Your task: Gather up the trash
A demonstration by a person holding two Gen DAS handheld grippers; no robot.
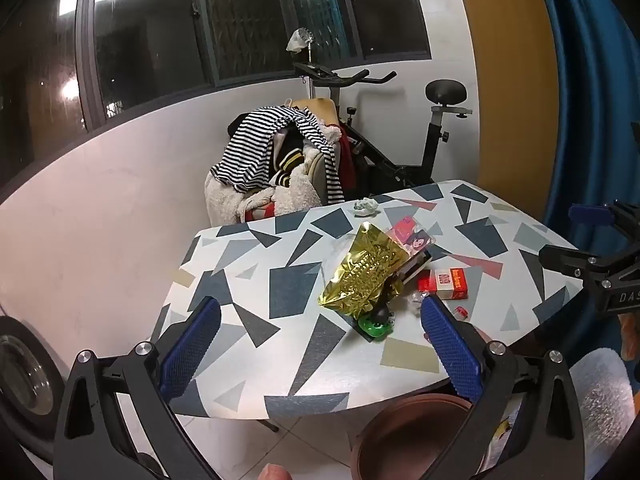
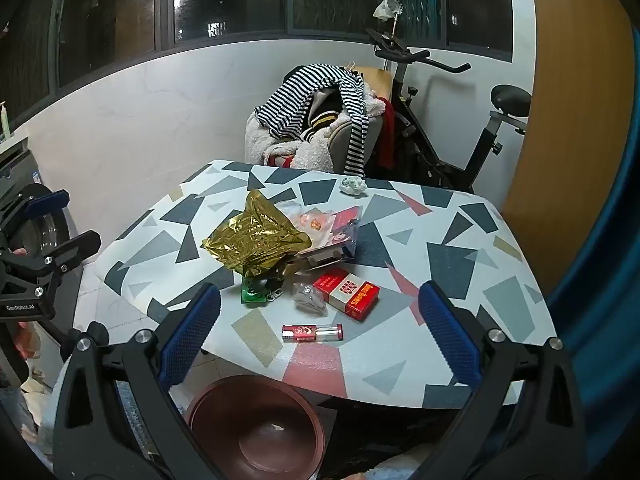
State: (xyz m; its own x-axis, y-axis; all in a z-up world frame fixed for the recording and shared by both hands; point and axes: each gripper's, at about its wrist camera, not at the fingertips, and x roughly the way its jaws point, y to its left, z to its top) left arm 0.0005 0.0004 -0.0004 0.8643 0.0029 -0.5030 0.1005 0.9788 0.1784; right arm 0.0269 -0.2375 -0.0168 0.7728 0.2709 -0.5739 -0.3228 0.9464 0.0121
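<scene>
A small table with a geometric-pattern cloth [image 1: 288, 280] [image 2: 460, 264] holds the trash. A crumpled gold foil bag [image 1: 366, 270] [image 2: 256, 236] lies mid-table. Beside it are a red cigarette pack [image 1: 444, 283] [image 2: 348, 290], a clear wrapper [image 2: 310, 300], a green item [image 1: 374, 326] [image 2: 254, 290], a red lighter [image 2: 312, 332], a plastic packet [image 1: 408, 236] [image 2: 340, 224] and a crumpled paper ball [image 1: 366, 207] [image 2: 353, 186]. A brown bin [image 1: 404, 436] [image 2: 256, 428] stands under the near table edge. My left gripper [image 1: 320, 344] and right gripper [image 2: 320, 344] are both open and empty, short of the table.
A chair piled with striped clothes [image 1: 276, 152] [image 2: 320, 116] stands behind the table, next to an exercise bike [image 1: 404, 128] [image 2: 448, 120]. A white wall and dark windows are at the back. A blue curtain [image 1: 592, 80] hangs at the right.
</scene>
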